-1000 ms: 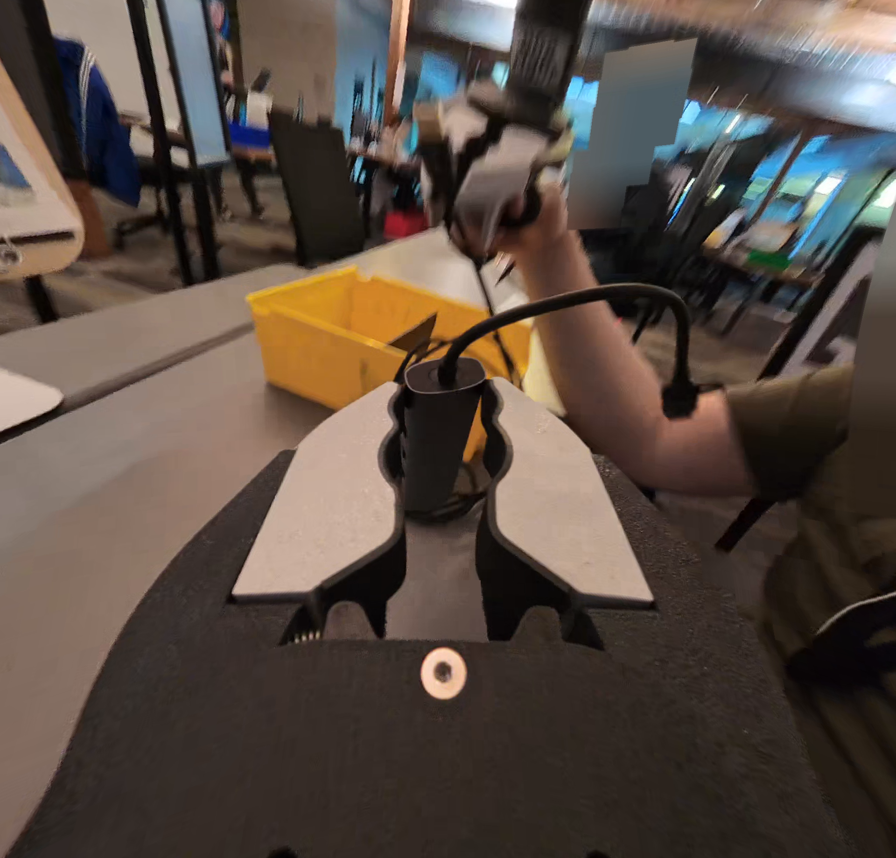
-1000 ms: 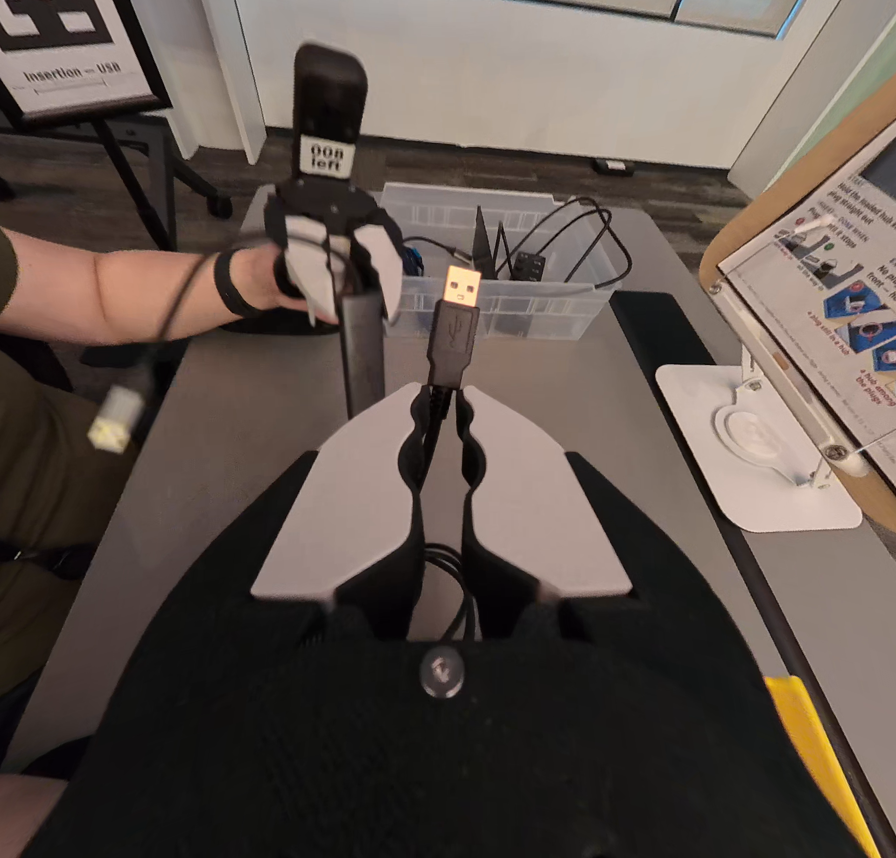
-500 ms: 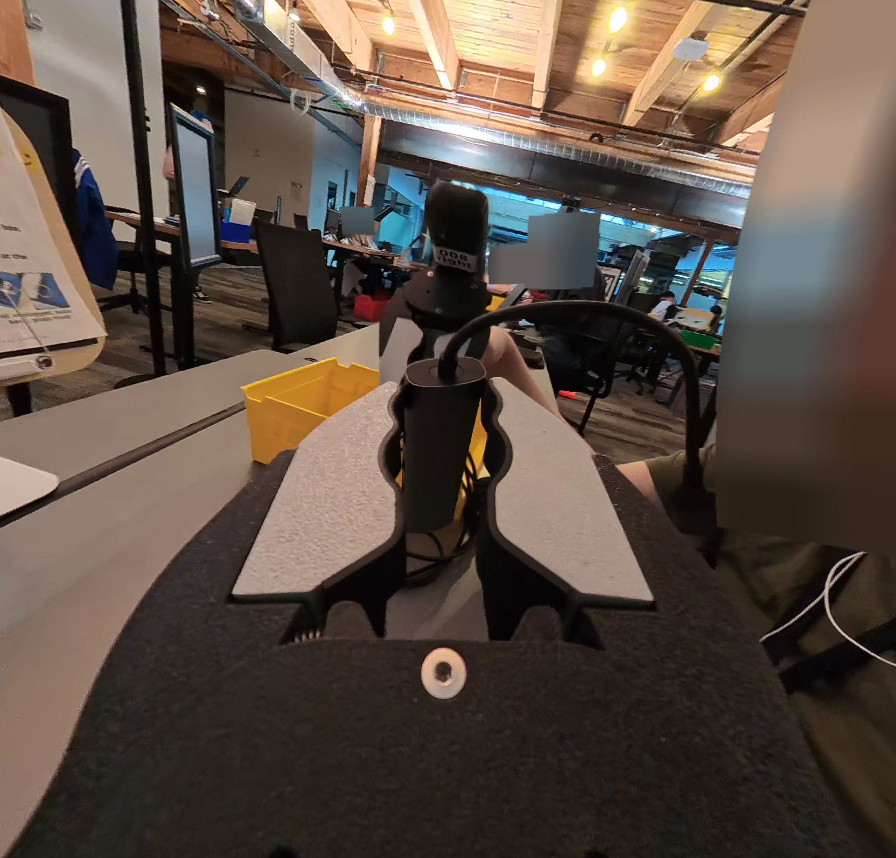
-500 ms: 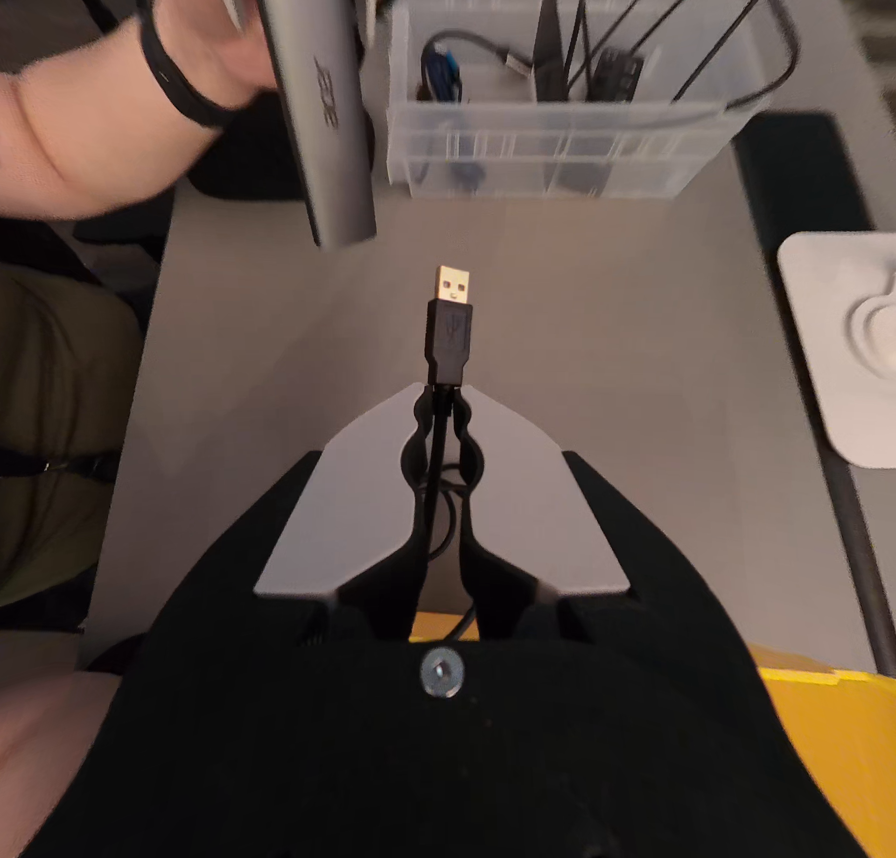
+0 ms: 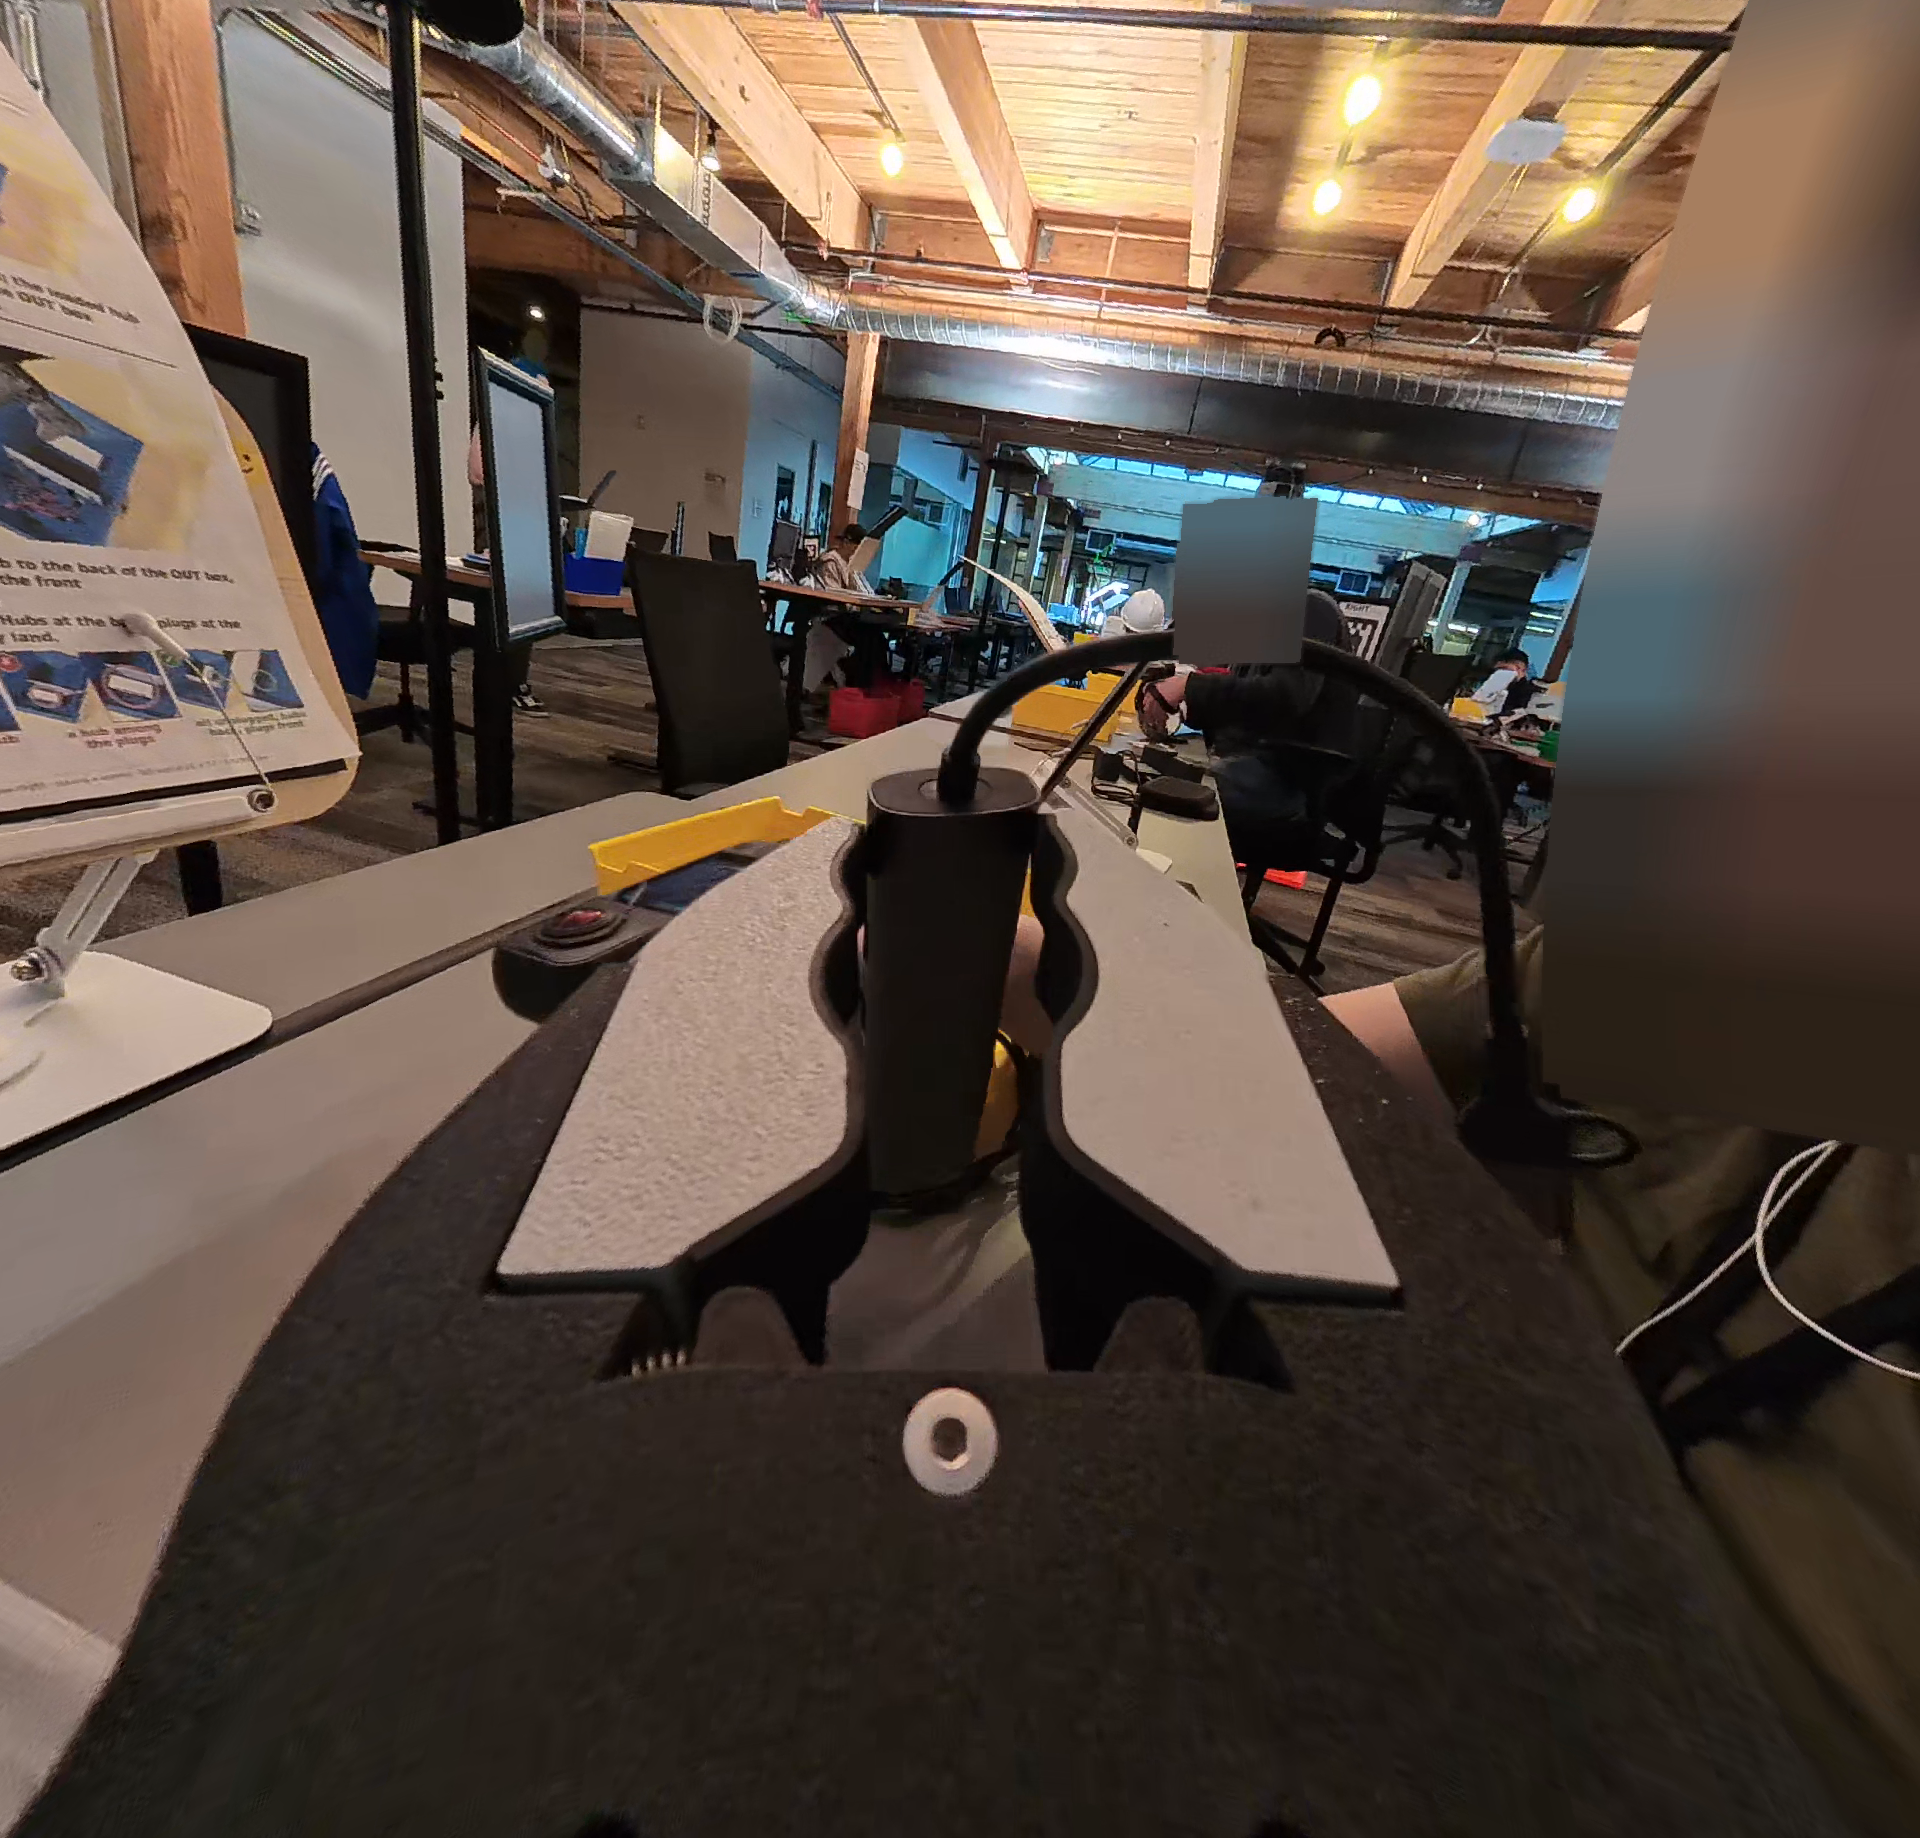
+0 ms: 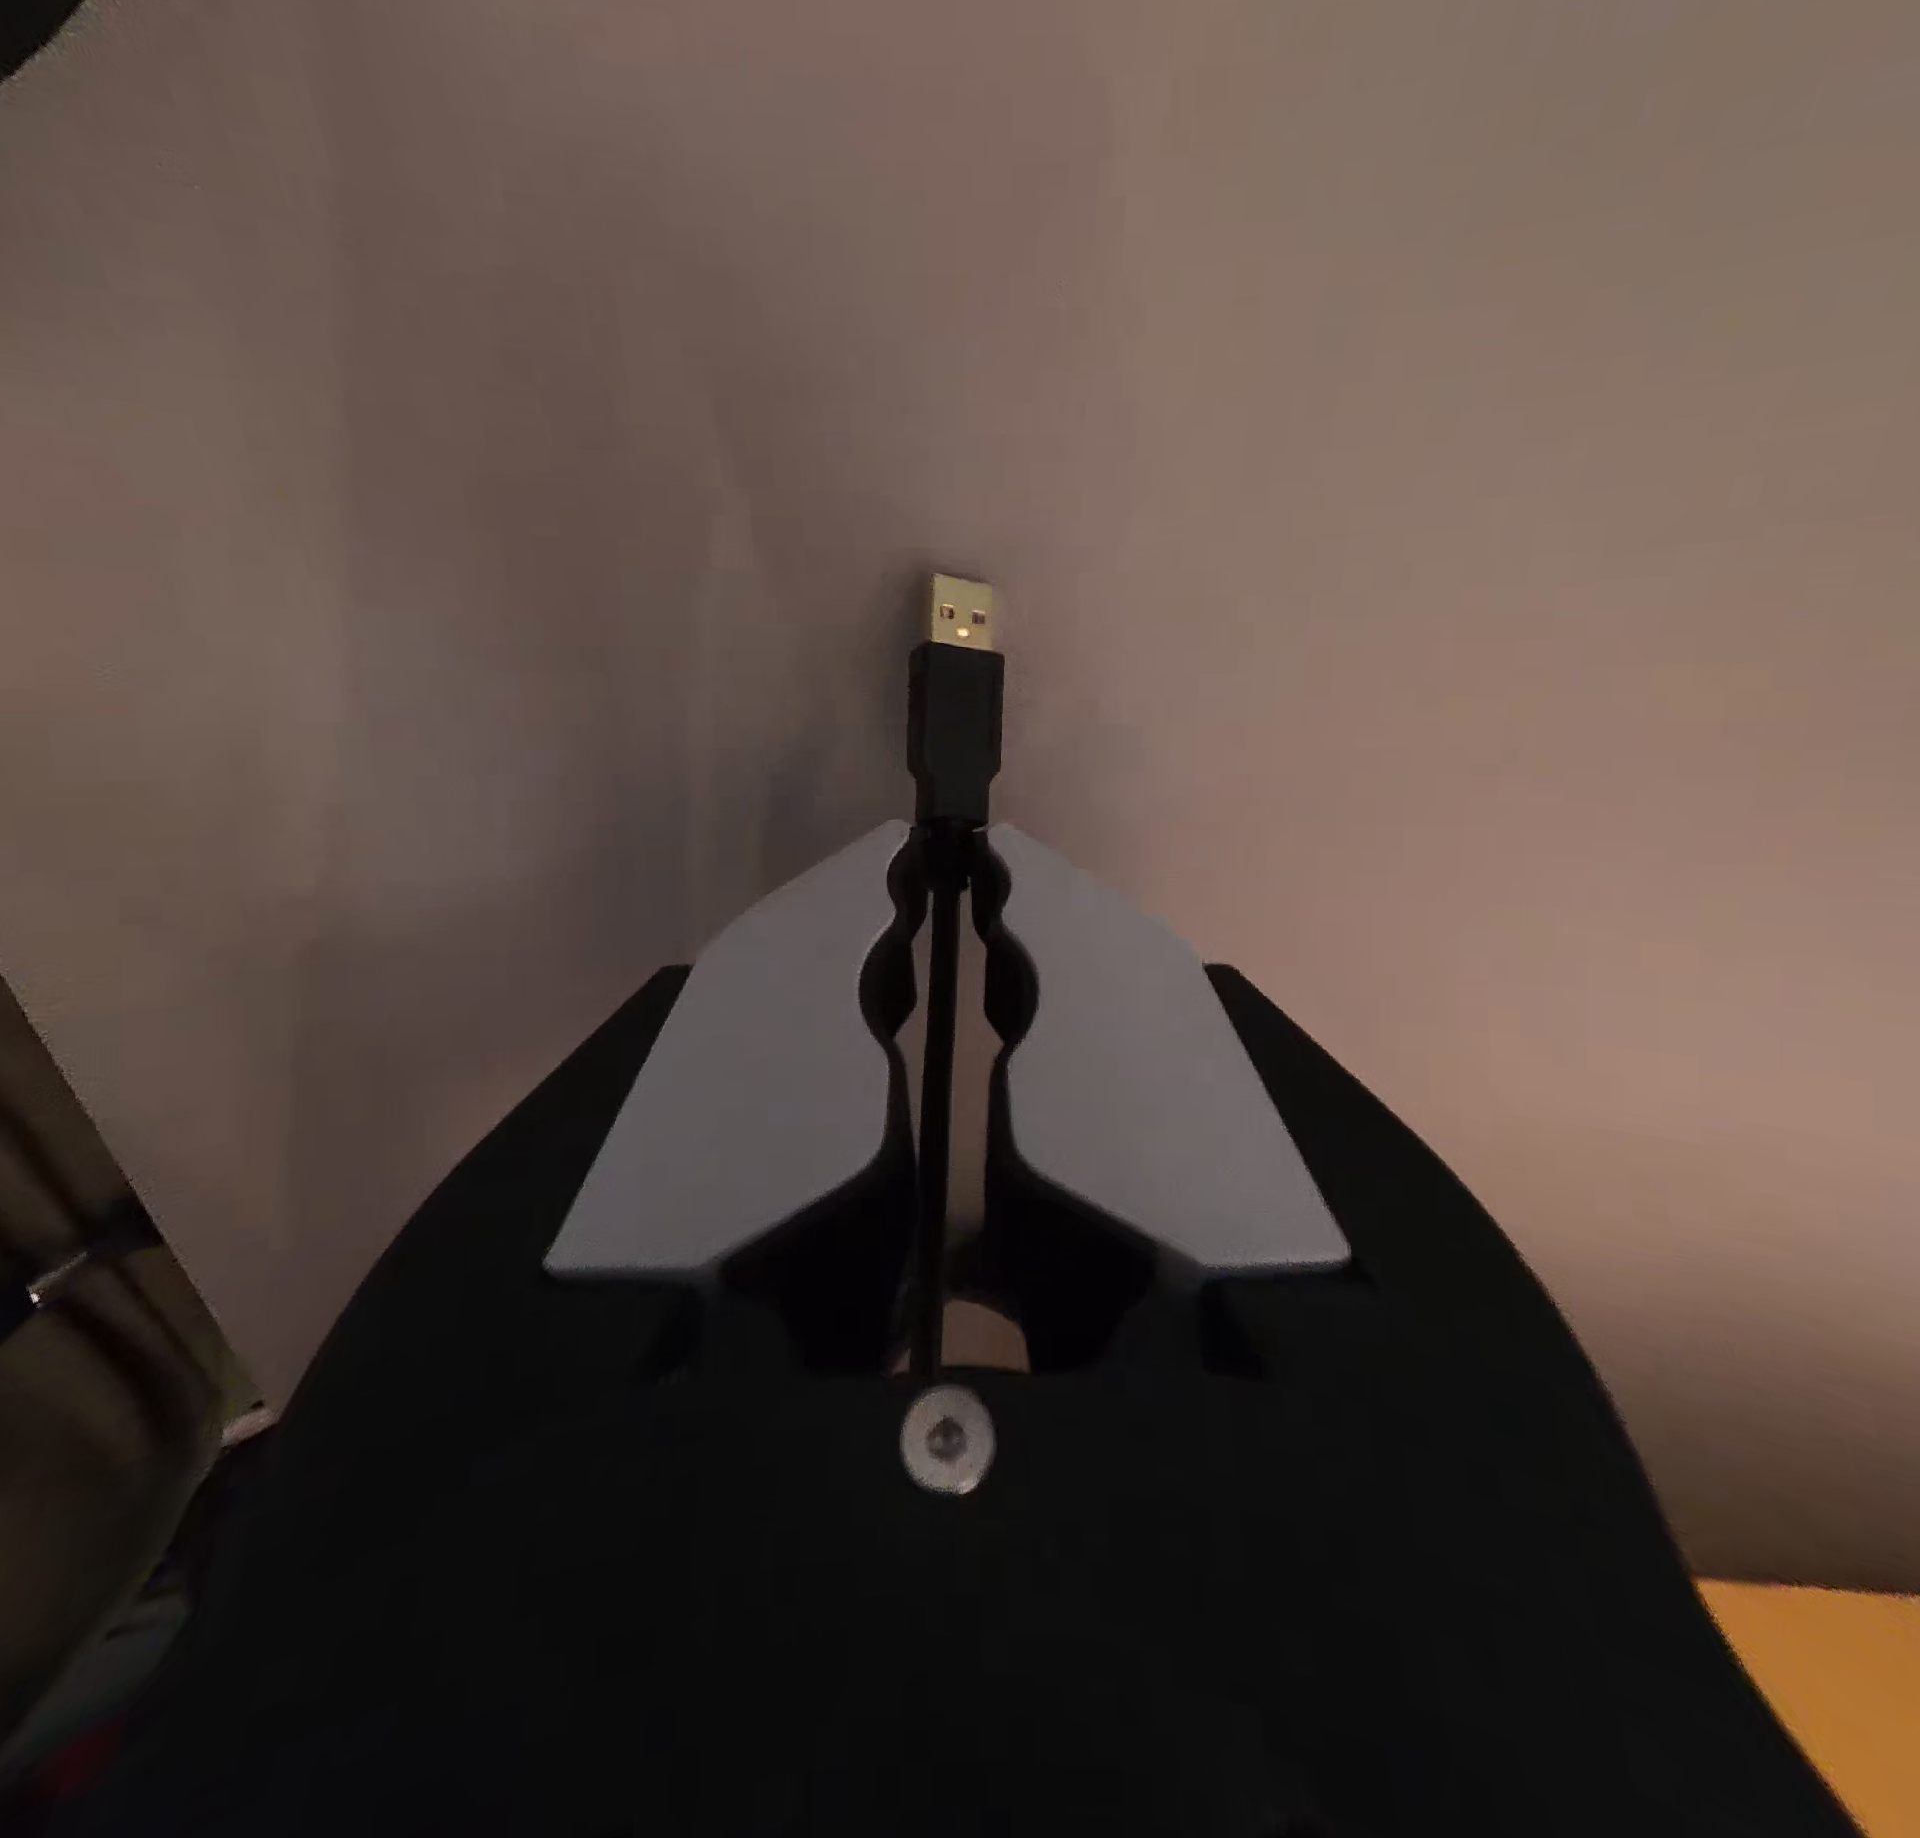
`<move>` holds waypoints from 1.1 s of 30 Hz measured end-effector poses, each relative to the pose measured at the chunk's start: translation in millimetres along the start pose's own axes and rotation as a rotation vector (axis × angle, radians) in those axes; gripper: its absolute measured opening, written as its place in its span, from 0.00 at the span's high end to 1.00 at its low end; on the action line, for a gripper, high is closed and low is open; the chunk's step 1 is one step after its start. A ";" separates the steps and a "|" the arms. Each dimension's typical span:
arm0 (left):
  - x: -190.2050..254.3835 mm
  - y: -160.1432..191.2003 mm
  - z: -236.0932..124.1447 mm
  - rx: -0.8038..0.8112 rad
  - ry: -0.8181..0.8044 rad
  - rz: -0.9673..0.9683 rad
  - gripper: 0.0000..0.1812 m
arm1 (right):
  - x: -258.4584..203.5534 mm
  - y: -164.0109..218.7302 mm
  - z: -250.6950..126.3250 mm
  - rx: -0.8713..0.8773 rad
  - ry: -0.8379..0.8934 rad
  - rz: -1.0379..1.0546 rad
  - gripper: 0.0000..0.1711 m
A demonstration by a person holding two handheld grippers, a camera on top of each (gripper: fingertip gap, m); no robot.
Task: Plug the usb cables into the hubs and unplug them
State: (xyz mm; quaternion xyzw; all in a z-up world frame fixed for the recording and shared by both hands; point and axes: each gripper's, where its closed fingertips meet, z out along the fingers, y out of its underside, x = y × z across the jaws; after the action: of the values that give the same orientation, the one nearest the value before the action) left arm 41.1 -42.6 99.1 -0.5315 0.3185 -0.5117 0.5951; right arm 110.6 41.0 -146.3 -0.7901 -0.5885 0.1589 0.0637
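Lowered right gripper [image 6: 951, 832] holds plug [image 6: 958, 718] over bare table [image 6: 1351, 438].

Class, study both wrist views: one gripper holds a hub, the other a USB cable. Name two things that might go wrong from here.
1. The right gripper pinches the USB cable behind its plug, not the plug body, so the plug may tilt or slide back when pushed into a port.
2. The right wrist view shows only bare table; the hub in the left gripper is out of frame, so alignment may miss.
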 end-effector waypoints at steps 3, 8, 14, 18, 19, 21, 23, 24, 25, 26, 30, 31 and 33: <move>0.2 1.8 2.9 -0.013 0.017 -0.005 0.84 | 3.9 -3.4 -2.0 0.041 -0.010 -0.007 0.95; -1.7 1.2 10.7 -0.025 0.035 0.000 0.84 | 3.0 -15.0 -24.6 0.147 -0.015 -0.047 0.87; -9.0 0.4 20.9 -0.043 0.049 -0.003 0.84 | -42.7 -62.6 -105.2 0.601 -0.147 -0.245 0.85; -5.8 -1.8 26.9 -0.038 0.091 -0.022 0.84 | -96.2 -85.4 -178.5 1.077 -0.413 -0.394 0.70; -4.1 -0.8 28.9 -0.046 0.106 -0.028 0.84 | -104.9 -85.3 -182.7 1.103 -0.479 -0.403 0.68; 0.0 2.3 33.3 -0.067 0.139 -0.043 0.84 | -122.7 -79.3 -176.6 1.038 -0.630 -0.423 0.67; 9.3 3.6 36.7 -0.075 0.207 -0.073 0.84 | -135.0 -72.8 -169.3 0.980 -0.746 -0.448 0.68; 14.8 3.6 37.7 -0.077 0.248 -0.096 0.84 | -140.6 -69.5 -169.0 0.976 -0.804 -0.467 0.71; 20.0 3.8 38.5 -0.081 0.288 -0.116 0.84 | -146.7 -64.6 -170.6 0.966 -0.876 -0.490 0.76; 24.4 3.9 39.0 -0.083 0.322 -0.133 0.84 | -151.7 -60.4 -173.8 0.961 -0.943 -0.507 0.81; 33.6 4.3 40.0 -0.094 0.414 -0.195 0.84 | -159.3 -53.1 -178.4 0.938 -1.054 -0.521 0.84; 33.7 6.3 40.6 -0.112 0.420 -0.206 0.84 | -159.2 -52.6 -176.1 0.934 -1.038 -0.535 0.84; 27.7 4.4 42.3 -0.104 0.383 -0.204 0.82 | -156.5 -57.0 -177.2 0.964 -1.002 -0.527 0.84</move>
State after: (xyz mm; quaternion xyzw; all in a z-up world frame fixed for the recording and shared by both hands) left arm 89.0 -56.3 109.3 -0.4843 0.3963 -0.6435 0.4408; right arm 76.4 -75.3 64.4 -0.3402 -0.5822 0.7202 0.1633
